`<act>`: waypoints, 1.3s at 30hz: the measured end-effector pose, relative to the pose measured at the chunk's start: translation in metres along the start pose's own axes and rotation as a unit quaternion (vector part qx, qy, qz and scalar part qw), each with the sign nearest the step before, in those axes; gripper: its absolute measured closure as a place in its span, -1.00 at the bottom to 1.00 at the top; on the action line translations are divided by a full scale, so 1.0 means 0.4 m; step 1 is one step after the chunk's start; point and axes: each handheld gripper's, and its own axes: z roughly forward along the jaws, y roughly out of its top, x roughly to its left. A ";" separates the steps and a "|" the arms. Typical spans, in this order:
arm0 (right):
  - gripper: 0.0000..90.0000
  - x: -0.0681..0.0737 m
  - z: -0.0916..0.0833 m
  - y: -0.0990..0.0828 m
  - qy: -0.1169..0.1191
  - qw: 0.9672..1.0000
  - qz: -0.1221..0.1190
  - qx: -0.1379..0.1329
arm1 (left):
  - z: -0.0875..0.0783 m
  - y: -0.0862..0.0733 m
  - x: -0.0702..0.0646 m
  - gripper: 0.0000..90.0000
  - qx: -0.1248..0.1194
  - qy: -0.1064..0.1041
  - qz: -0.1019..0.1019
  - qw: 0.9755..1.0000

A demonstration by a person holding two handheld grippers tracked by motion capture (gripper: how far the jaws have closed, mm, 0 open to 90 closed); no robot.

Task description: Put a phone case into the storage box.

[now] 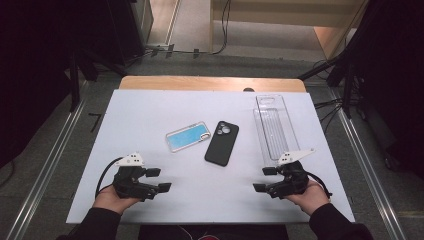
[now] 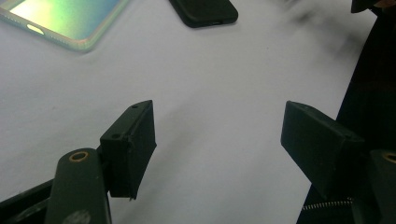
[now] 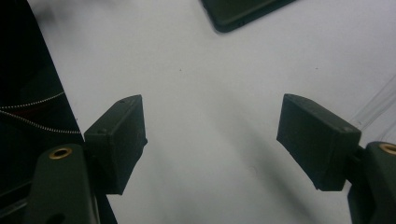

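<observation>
Both grippers are rested low at the near edge of the white board, the left gripper and right gripper each spread with nothing between the jaws, presumably readied. Beyond them, mid-board, a matte black phone case lies flat; just left of it a glossy blue-backed phone, right of it a ribbed clear plastic tray.

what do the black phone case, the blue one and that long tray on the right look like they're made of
Black case: matte and dull, probably silicone or soft plastic. Blue case: glossy, with a pale see-through rim and shifting sheen, likely hard plastic. Tray: clear ribbed plastic; the table shows through.
</observation>
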 end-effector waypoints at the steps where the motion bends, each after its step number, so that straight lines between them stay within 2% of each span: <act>1: -0.52 0.000 0.000 0.000 -0.001 1.000 0.001 0.002 | 0.000 0.000 0.000 -0.40 0.000 0.000 0.000 1.000; 39: -0.52 0.000 -0.005 -0.006 -0.007 1.000 0.001 0.014 | -0.002 0.001 0.002 -0.40 0.002 0.003 -0.003 1.000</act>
